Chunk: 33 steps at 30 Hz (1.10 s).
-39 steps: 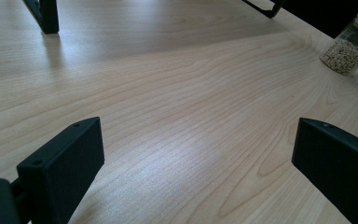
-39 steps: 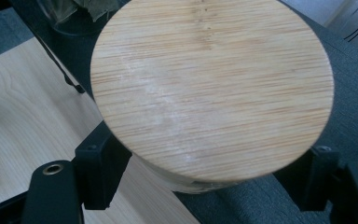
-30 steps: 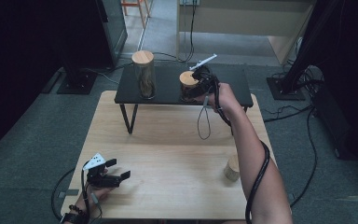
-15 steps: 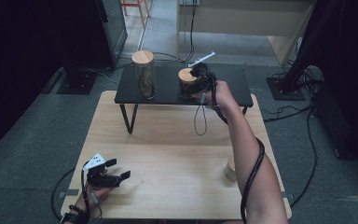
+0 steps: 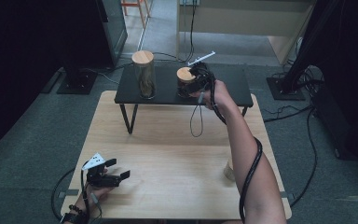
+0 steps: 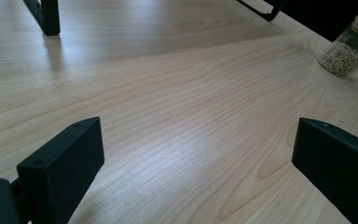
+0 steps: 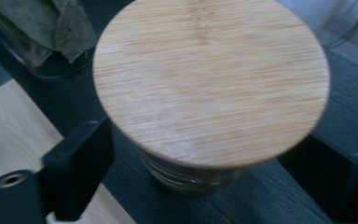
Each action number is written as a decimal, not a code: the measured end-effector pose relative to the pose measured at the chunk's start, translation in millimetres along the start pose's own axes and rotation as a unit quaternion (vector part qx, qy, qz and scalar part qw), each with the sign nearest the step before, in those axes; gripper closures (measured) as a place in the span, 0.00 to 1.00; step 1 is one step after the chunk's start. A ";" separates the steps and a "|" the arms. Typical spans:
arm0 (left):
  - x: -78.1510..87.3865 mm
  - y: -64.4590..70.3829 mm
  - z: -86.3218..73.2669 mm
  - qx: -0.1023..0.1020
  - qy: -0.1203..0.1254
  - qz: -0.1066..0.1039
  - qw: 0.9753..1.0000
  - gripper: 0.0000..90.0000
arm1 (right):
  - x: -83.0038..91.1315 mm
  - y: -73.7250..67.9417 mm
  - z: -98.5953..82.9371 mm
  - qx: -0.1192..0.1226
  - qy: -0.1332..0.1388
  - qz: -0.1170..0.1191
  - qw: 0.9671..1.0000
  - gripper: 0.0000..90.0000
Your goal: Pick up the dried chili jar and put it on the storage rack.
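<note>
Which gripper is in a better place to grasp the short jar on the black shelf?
The right gripper. Its jaws already stand on both sides of the short jar, below the bamboo lid. The left gripper rests open, low over the table's near edge, far from the shelf.

Black fingers [image 6: 60, 168], black cables, beaded wristband [image 5: 74, 212].

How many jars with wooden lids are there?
3. A tall jar stands on the black shelf's left. A short jar sits beside it, between the right gripper's jaws. A small jar of grains stands near the table's right edge.
</note>
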<state>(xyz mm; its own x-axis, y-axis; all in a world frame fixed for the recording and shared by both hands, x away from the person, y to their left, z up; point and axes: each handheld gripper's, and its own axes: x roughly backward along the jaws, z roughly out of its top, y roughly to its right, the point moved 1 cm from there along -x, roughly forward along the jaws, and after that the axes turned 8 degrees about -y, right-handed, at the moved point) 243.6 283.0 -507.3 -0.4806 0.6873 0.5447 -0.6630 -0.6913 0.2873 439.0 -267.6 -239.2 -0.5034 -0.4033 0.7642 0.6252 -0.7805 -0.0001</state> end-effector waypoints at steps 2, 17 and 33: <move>0.1 0.1 0.0 -0.001 0.000 0.000 1.000 0.02 | 1.6 0.2 1.4 0.001 -0.006 0.003 1.000 0.04; 0.0 2.2 -0.3 0.000 0.000 0.005 1.000 0.02 | 21.4 -1.9 -11.3 0.007 -0.006 -0.002 1.000 0.00; 0.5 3.1 -1.9 0.001 0.005 0.007 1.000 0.02 | 41.8 -0.3 -51.5 0.007 -0.004 -0.003 1.000 0.00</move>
<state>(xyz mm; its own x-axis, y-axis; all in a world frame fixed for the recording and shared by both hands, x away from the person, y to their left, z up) 240.3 281.6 -507.6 -0.4957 0.6789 0.5417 -0.6548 -0.7019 0.2805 387.1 -308.8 -240.4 -0.5024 -0.3946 0.7694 0.6305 -0.7761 0.0136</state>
